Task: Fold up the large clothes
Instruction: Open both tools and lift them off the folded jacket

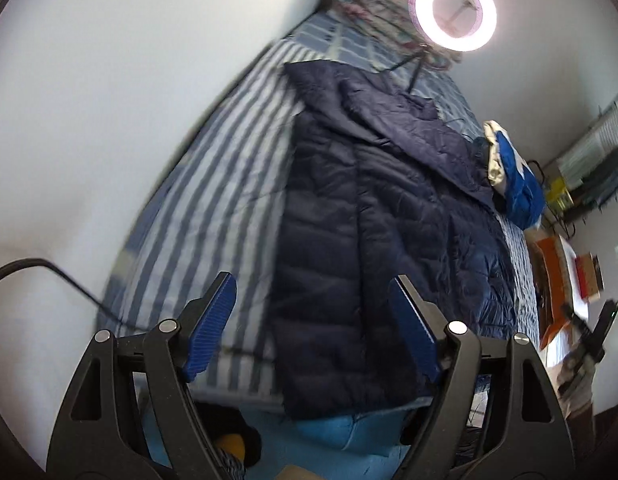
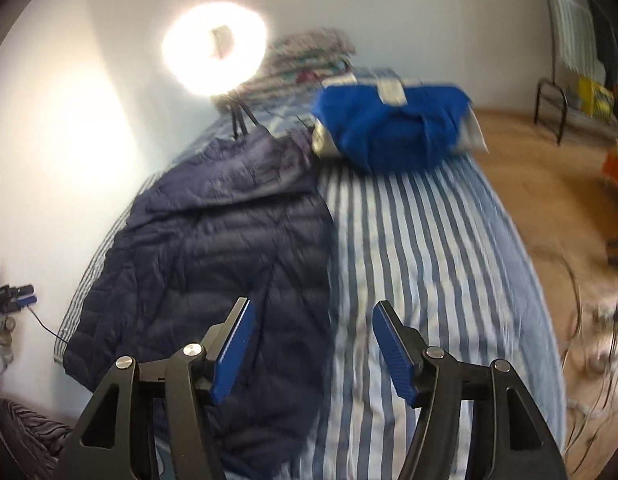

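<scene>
A navy quilted puffer jacket (image 1: pixel 373 216) lies lengthwise on the blue-and-white striped bed (image 1: pixel 213 184), its hem hanging over the near edge. It also shows in the right wrist view (image 2: pixel 213 248), on the bed's left half. My left gripper (image 1: pixel 313 284) is open and empty, held above the jacket's hem. My right gripper (image 2: pixel 313 312) is open and empty, above the jacket's right edge and the bare striped sheet (image 2: pixel 429 260).
A folded blue and cream garment (image 2: pixel 393 124) lies at the bed's far right. A lit ring light (image 2: pixel 213 48) on a tripod stands by folded bedding (image 2: pixel 309 52) at the head. White wall on the left, wooden floor (image 2: pixel 549 184) on the right.
</scene>
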Demonstrator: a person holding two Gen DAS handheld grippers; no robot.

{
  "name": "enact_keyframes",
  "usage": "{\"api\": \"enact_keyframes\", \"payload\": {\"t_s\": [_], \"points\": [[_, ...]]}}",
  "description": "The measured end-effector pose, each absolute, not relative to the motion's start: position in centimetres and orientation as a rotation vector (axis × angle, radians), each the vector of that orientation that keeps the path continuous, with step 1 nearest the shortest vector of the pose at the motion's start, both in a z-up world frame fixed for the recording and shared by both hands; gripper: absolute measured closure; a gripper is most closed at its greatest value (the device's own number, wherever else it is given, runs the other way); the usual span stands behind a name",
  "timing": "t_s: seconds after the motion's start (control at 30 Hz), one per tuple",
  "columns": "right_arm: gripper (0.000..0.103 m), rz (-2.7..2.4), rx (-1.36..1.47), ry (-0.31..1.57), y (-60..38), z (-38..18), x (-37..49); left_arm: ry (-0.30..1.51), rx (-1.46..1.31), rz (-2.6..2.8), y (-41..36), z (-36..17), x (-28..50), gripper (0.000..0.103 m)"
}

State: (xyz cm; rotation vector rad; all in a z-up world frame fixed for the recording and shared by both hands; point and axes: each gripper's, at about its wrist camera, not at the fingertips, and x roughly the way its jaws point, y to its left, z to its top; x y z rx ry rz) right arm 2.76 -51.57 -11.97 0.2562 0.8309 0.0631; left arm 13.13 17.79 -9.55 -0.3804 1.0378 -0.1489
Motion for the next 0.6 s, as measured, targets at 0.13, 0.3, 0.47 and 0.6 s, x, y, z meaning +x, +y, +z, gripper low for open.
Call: {"api": "enact_keyframes", "payload": {"t_s": [0.13,0.3,0.47,0.6], "points": [[0.039,0.039,0.283,0.854,-52.9,-13.0,0.6,0.962,-0.38,-0.109,19.6,-6.0,9.7,0.022],[0.039,-0.004,0.298,0.79,-55.5,-9.7,-1.1,0.84,-0.341,-0.088,20.7,1.0,6.2,0.022],[0.039,-0.017,0.278,0.731,-57.2,-5.8,-1.9,0.791,-0.284,-0.094,20.2,4.5,4.4,0.022],[0.037,0.018,0.283,0.755,-56.9,-5.8,-1.7,0.852,-0.274,-0.118,18.9,1.5,5.4,0.022]]}}
